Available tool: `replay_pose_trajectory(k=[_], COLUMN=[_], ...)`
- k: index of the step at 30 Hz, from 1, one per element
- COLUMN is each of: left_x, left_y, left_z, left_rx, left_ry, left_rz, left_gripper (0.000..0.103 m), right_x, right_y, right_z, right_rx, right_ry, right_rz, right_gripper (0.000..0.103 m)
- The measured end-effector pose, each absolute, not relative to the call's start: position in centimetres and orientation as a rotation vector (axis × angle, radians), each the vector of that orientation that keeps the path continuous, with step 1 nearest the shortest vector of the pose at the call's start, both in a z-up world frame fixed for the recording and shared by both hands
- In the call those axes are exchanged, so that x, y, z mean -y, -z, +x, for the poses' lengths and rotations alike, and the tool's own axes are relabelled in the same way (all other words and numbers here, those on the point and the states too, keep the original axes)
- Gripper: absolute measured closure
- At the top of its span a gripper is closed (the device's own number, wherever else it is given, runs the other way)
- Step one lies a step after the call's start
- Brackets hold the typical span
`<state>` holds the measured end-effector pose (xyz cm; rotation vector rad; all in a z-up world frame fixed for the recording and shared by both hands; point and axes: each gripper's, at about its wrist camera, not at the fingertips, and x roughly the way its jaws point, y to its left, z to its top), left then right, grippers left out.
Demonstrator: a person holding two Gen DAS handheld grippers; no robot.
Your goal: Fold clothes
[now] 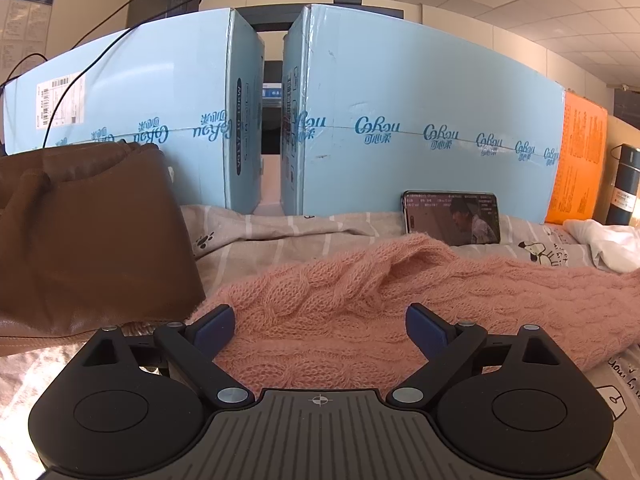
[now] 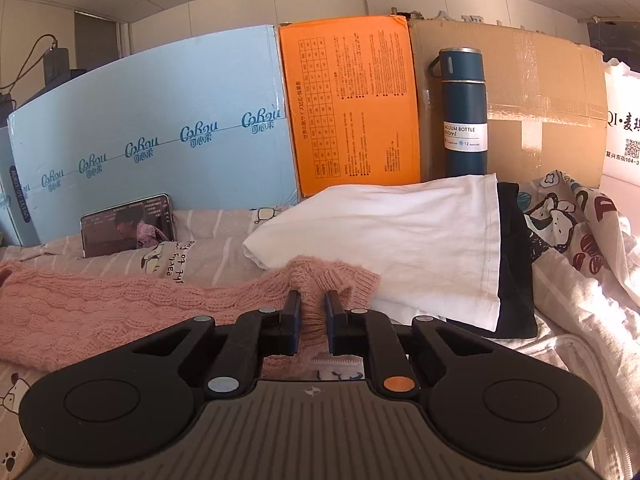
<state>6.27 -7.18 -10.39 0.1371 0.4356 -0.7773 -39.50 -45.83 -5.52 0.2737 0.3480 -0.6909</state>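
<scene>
Now: R hand-held gripper [image 2: 312,300] pinching pink sweater [image 2: 120,300] cuff; L hand-held gripper [image 1: 320,328] open above it.

The brown garment [image 1: 88,232] runs off the left edge, its full shape unseen. The white bag [image 2: 622,120] is cut by the right edge, its print incomplete. The bottle [image 2: 464,112] hides its base behind folded white cloth [image 2: 384,220]. The phone [image 2: 128,226] screen text is too small to read.
</scene>
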Motion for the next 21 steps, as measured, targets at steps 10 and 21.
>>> replay_pose_trajectory(k=[10, 21], left_x=[7.1, 7.1], left_y=[10.4, 10.4], left_z=[6.3, 6.5], left_rx=[-0.438, -0.447], left_ry=[0.780, 0.780], left_rz=[0.134, 0.123], left_gripper=[0.009, 0.009], right_x=[45.0, 48.1], right_y=[1.6, 4.4], right_z=[-38.2, -35.3], right_rx=[-0.198, -0.399], right_ry=[0.667, 0.737], right_rz=[0.123, 0.168], right_gripper=[0.093, 0.093])
